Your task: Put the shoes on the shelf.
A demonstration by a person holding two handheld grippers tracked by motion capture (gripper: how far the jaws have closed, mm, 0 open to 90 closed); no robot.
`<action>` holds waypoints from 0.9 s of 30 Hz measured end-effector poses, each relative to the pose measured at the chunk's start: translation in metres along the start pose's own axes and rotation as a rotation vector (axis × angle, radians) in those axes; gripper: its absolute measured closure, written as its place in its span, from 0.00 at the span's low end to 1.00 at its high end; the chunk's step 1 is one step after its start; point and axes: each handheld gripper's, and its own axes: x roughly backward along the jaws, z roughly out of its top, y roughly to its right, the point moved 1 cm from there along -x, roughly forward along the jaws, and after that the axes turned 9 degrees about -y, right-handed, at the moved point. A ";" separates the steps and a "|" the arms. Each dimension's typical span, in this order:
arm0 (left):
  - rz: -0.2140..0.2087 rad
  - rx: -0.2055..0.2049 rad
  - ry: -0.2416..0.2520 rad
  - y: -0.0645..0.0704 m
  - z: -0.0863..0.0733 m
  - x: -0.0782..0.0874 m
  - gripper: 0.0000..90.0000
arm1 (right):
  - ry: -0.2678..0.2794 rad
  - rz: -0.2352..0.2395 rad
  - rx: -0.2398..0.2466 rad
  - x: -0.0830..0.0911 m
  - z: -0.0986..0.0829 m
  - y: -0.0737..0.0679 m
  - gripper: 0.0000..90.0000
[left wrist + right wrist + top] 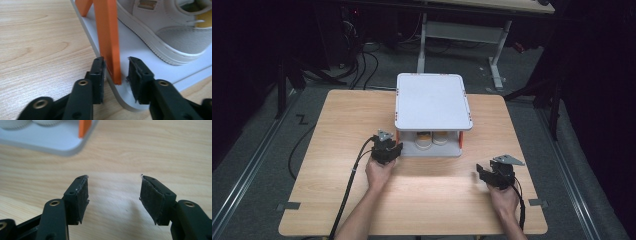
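A white two-level rack (432, 100) stands mid-table, with a pair of pale sneakers (432, 138) on its lower shelf (135, 47). My left gripper (388, 147) is at the rack's front left corner. Its jaws straddle the orange post (108, 37): one pad lies against the post and the other stands a little off it, so the gripper (116, 75) is open. A sneaker (162, 32) sits just beyond the post. My right gripper (482, 172) hovers open over bare table in front of the rack's right corner. Nothing is between its jaws (113, 192).
The rack's other front orange post (84, 127) and shelf corner (57, 140) lie ahead of the right gripper. The wooden table (337, 130) has free room left, right and in front of the rack. Cables trail from both grippers toward the near edge.
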 end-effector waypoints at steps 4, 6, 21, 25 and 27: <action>-0.007 -0.004 -0.006 0.001 -0.004 0.004 0.63 | -0.027 -0.012 -0.004 -0.003 -0.005 0.005 0.43; -0.001 -0.013 -0.006 0.002 -0.005 0.007 0.59 | -0.033 -0.029 0.007 -0.003 -0.006 0.007 0.43; 0.018 -0.030 -0.045 0.003 -0.037 0.053 0.48 | -0.033 -0.033 0.003 -0.003 -0.009 0.009 0.41; 0.035 -0.024 -0.044 0.002 -0.052 0.063 0.47 | -0.033 -0.033 0.003 -0.003 -0.009 0.009 0.41; 0.037 -0.010 -0.044 0.001 -0.059 0.067 0.47 | -0.033 -0.033 0.003 -0.003 -0.009 0.009 0.41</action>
